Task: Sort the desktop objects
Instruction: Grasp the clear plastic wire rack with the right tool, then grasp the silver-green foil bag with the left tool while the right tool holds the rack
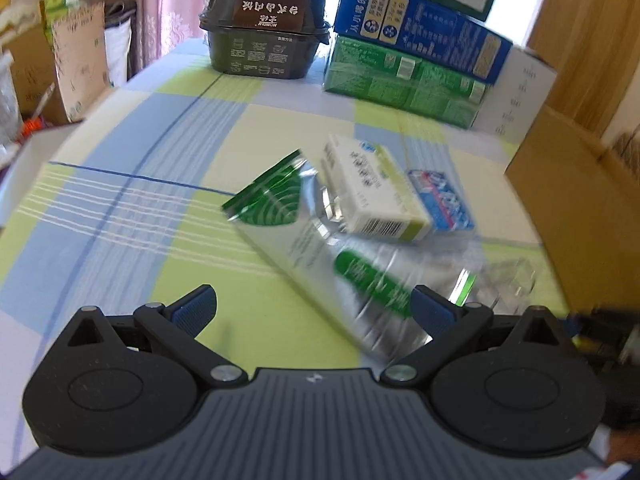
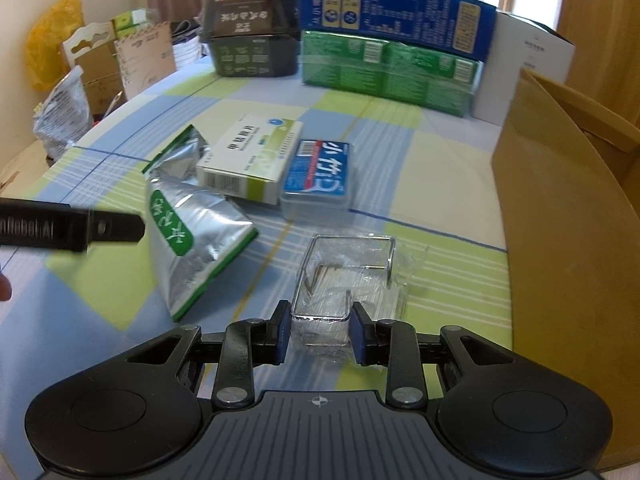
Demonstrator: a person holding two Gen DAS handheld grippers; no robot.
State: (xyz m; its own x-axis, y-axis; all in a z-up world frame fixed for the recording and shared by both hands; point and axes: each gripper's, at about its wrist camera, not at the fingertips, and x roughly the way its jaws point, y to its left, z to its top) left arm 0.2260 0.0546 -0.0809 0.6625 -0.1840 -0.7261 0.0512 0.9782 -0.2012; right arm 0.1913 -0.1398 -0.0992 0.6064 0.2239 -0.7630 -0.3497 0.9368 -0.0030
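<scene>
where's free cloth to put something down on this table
Free: the left stretch between the foil pouch and black tub, and the strip between the blue tin and cardboard box. Crowded: the centre, pouch against white carton.

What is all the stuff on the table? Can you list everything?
foil pouch: 1, silver and green, table middle-left
medicine box: 1, white and green, leaning on the pouch
blue case: 1, blue label, right of the medicine box
clear pack: 1, see-through with a metal hook inside, nearest the right claw
black tub: 1, black, far edge
stacked boxes: 3, green, blue, green, far edge
white box: 1, far right
brown carton: 1, right side
left claw: open
right claw: either side of the clear pack's near end
</scene>
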